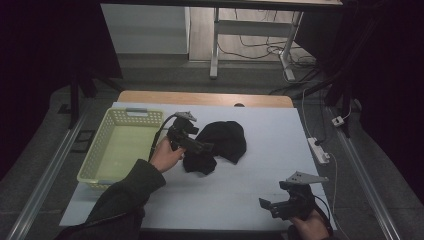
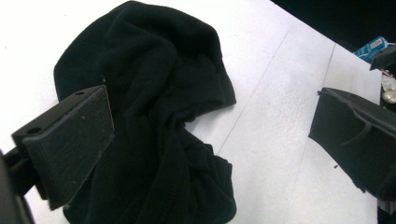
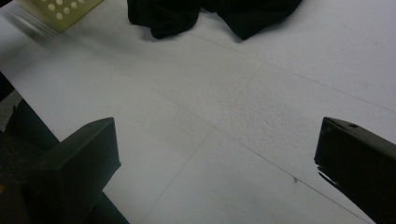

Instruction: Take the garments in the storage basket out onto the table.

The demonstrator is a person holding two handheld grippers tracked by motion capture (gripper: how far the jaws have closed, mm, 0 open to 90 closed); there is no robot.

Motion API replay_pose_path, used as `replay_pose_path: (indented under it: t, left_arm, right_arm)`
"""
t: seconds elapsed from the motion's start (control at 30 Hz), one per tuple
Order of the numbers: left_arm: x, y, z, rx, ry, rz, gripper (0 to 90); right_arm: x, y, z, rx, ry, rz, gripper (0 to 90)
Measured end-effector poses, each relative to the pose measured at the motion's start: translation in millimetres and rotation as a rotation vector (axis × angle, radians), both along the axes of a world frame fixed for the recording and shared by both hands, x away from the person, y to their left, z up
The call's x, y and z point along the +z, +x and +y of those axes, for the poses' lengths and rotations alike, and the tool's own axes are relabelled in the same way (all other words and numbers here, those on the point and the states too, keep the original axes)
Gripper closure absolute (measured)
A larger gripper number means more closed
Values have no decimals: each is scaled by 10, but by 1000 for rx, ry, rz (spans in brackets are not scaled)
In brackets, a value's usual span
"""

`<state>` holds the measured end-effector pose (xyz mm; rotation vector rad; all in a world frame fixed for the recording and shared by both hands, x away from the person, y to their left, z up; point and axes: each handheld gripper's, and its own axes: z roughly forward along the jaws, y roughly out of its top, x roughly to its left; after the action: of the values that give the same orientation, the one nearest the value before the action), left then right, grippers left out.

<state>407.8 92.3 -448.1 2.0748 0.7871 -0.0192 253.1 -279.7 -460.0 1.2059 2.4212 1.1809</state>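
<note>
While our left tongs (image 1: 200, 146) hover with jaws spread wide and nothing between them, we are at the reaching step: closing in on a crumpled black cloth (image 1: 222, 145) near the middle of the white table (image 1: 260, 170). In the left gripper view the cloth (image 2: 154, 116) lies just under and between the open jaws, one pad over its near edge, the other off to the side above bare table.

From the middle of the table, the cloth sits at about eleven o'clock, with a pale yellow basket (image 1: 120, 145) at nine o'clock, just beside the left hand (image 1: 165, 155). The cloth's long axis seems to run from one o'clock, where its rounded, fuller part lies, down to seven o'clock, where a narrower bunched end points toward us.

Our right tongs (image 1: 280, 206) wait at five o'clock near the table's front edge, jaws also wide apart and holding nothing, well away from the cloth.

Next, we judge, the left tongs need to lower onto a raised fold and close, likely to carry the cloth to the basket.
</note>
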Motion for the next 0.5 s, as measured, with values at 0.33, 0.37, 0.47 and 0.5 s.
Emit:
replay_pose_path:
  t: [0.33,0.37,0.47,0.5]
  left_arm:
    - [-14,-105,93,-2,-18,-2,0]
    - [-18,-116,100,1,-21,0,0]
    - [-33,-147,126,2,-24,1,0]
    - [-38,-158,135,2,-29,2,0]
  right_arm:
    - [-2,2,0,0,3,0,0]
    - [-2,2,0,1,3,0,0]
    - [-2,2,0,1,4,0,0]
    - [-1,2,0,1,2,0,0]
